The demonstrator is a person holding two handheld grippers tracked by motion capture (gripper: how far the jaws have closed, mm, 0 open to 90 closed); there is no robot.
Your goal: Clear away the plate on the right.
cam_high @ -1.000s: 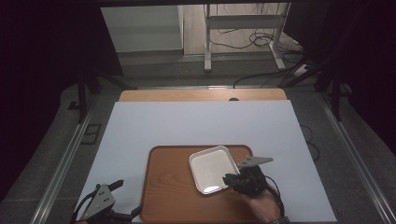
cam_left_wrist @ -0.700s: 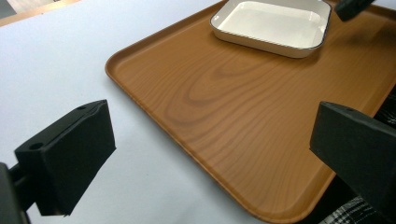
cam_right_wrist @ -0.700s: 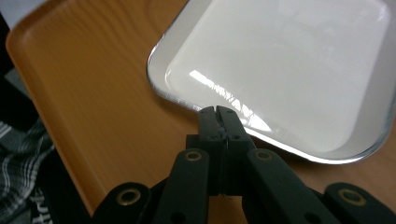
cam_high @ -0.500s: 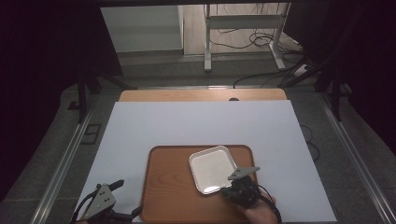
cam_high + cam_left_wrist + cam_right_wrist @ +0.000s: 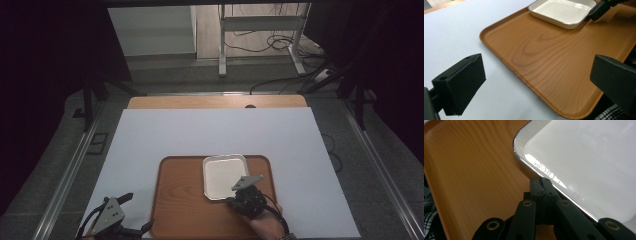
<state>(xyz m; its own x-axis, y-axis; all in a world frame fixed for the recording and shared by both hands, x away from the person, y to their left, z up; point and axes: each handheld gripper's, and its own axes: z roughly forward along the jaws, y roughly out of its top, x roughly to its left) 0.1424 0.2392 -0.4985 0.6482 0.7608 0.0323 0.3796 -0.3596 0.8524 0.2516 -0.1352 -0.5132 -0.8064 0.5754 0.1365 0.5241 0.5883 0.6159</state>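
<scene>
The white square dish (image 5: pixel 224 176) sits on the wooden tray (image 5: pixel 180 200), toward the tray's far right part, flat and upright. The right tool (image 5: pixel 236 199) is at the dish's near right corner: in the right gripper view its two black jaws are pressed together with no gap between them, and their tips (image 5: pixel 541 185) lie right against the dish's shiny rim (image 5: pixel 529 162), at the outside of the edge. Whether the rim is pinched between them I cannot tell; nothing shows between the pads. The dish (image 5: pixel 586 157) is empty, its inside plain white with a glare along the near wall.

The tray lies on the white-covered table (image 5: pixel 210 135), and besides the dish it carries nothing; its wood grain is bare across the left half (image 5: pixel 544 57).

The left tool (image 5: pixel 131 214) rests low at the near left, just off the tray's near left corner, its jaws spread wide with nothing between them. From its own view the dish (image 5: pixel 564 11) lies well ahead, across the tray.
</scene>
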